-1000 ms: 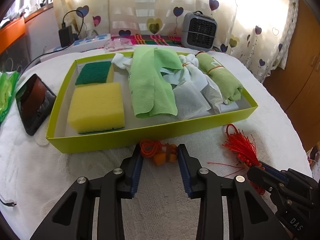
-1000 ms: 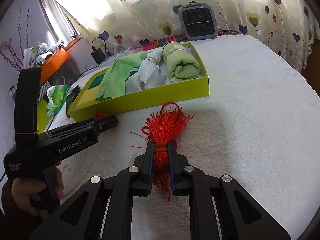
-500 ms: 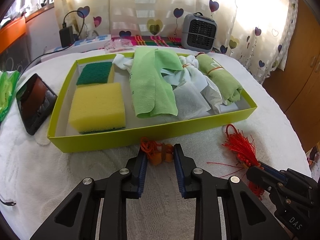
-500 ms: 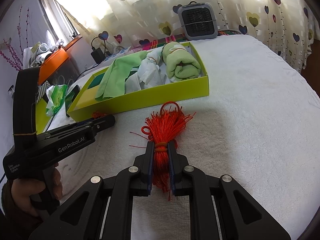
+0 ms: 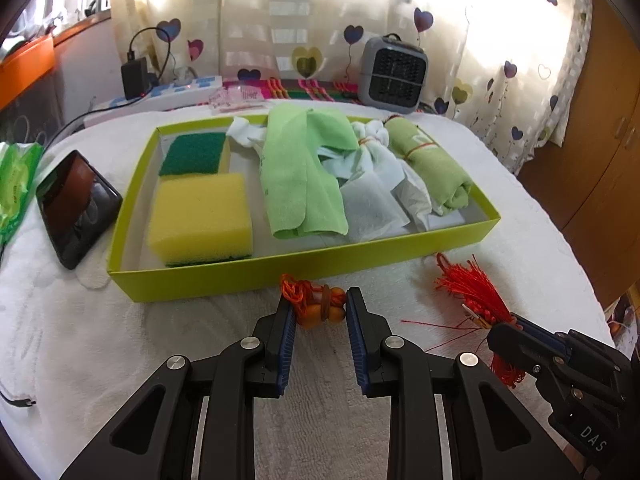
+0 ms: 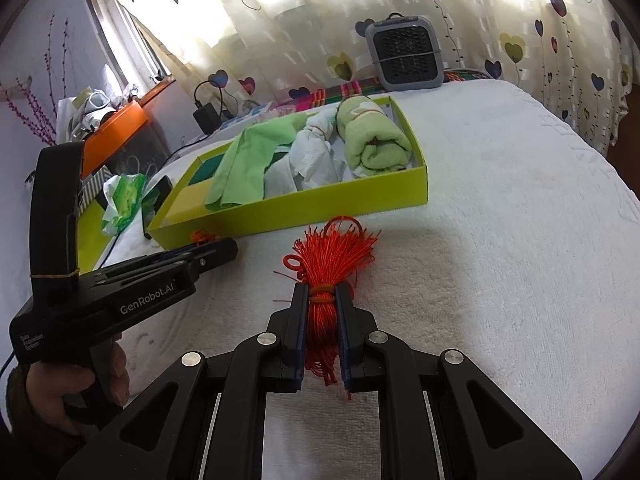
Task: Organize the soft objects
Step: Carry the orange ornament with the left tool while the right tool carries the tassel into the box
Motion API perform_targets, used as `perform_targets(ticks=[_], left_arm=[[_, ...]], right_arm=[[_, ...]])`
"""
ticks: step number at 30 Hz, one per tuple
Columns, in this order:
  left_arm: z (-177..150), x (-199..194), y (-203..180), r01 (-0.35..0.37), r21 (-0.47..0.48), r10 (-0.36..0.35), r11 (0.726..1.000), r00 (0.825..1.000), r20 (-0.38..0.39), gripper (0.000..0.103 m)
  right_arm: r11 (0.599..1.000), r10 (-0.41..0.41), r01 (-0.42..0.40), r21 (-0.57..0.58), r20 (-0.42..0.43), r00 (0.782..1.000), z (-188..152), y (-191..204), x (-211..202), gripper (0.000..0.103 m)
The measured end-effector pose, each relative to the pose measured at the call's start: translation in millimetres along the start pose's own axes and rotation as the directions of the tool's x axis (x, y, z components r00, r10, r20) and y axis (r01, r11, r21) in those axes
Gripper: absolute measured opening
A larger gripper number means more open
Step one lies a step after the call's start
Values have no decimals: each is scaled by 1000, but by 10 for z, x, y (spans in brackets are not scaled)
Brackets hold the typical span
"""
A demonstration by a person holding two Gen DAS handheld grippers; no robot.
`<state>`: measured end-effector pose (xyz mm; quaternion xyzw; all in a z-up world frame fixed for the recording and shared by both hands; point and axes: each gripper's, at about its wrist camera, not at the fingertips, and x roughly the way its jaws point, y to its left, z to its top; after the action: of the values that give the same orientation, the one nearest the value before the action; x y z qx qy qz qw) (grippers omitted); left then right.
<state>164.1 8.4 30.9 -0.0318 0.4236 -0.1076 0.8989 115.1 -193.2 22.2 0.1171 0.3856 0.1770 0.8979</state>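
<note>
Your left gripper (image 5: 320,304) has just been closing: a second ago its jaws stood well apart either side of the small orange cord bundle (image 5: 318,305), and now both blue pads sit against that bundle, so you look to have it pinched or very nearly. Your right gripper (image 6: 323,304) is clenched on the red tassel (image 6: 334,258) at its tied waist, as it was a second ago, with the loose threads fanning toward the lime-green box (image 5: 304,270).

For the task, that likely means both leftover soft pieces are now in hand and only need lifting over the box's near wall. Both lie on the white cover just outside that wall, the orange bundle close against it, the tassel a little farther out toward the box's right end.

Your left camera shows the box's contents plainly: a yellow sponge (image 5: 200,216) and a green scouring pad (image 5: 194,154) at the left end, a green cloth (image 5: 300,176) in the middle, white tissue (image 5: 372,184) and a rolled green towel (image 5: 432,168) at the right end. Bare floor shows along the near wall.

Your right camera hides most of that floor behind the wall, and the orange bundle is mostly masked by your left gripper. It does show the tassel's grip squarely, plus your hand (image 6: 76,388) on the left handle.
</note>
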Motion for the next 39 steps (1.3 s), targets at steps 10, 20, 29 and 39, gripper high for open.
perform_targets(ticks=[10,20,29,39], left_arm=[[66,-258,-35,21,7,-22,1000,998,57,23],[227,-466,-25,16,21,-19,1000,993,116,23],[382,-525,24,13,23,-16,1000,990,142,23],[614,-390,153,6,-1,-5,1000,990,144,23]], right_arm=[[1000,9,-8,-24,66,998,118,86,-175,14],[998,11,-5,-55,124,992,297,156,-282,14],[997,17,-5,-76,153,988,448,212,-295,14],[996,4,11,-87,174,985,689,195,-189,14]])
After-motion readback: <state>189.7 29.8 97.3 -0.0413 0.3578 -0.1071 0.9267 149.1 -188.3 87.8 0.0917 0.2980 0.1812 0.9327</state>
